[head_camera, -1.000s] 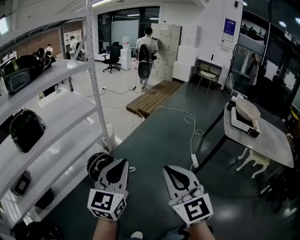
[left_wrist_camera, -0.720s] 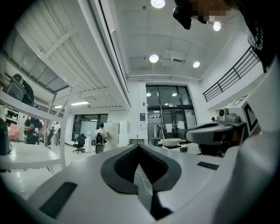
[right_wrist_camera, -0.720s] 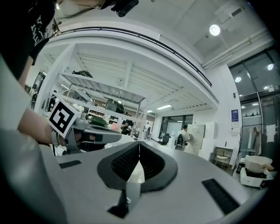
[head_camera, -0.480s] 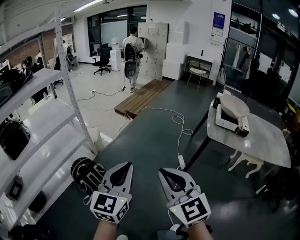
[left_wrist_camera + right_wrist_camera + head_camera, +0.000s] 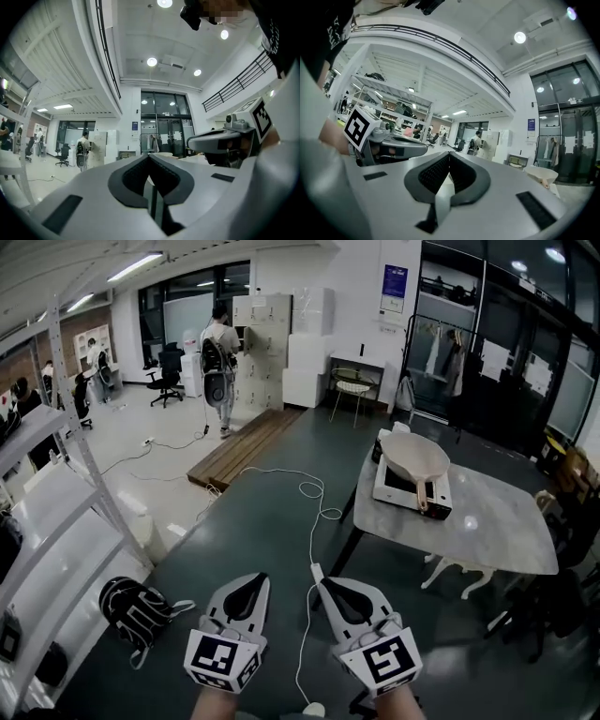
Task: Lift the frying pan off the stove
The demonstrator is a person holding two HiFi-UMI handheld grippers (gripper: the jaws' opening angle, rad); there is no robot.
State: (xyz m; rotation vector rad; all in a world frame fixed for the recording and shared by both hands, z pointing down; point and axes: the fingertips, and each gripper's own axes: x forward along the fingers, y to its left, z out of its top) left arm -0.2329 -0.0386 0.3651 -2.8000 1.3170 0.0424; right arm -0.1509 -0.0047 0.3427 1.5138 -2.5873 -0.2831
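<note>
A cream frying pan [image 5: 413, 458] with a wooden handle rests on a small white portable stove [image 5: 411, 489] at the far left end of a grey table [image 5: 487, 531]. The pan [image 5: 541, 175] shows small at the right of the right gripper view. Both grippers are held low and near me, far from the table. My left gripper [image 5: 251, 579] is shut with nothing in it, its jaws touching [image 5: 149, 157]. My right gripper [image 5: 325, 581] is shut and empty too [image 5: 449, 154]. Each gripper appears in the other's view.
White shelving [image 5: 56, 521] stands at the left, with a black helmet [image 5: 136, 610] on the floor beside it. A white cable [image 5: 314, 512] trails over the dark floor toward a wooden pallet [image 5: 239, 446]. A person with a backpack [image 5: 218, 367] stands by lockers far off.
My view has swung right: the shelving has slid toward the left edge and the table with stove and pan has come nearer the middle. Both grippers stay shut side by side.
</note>
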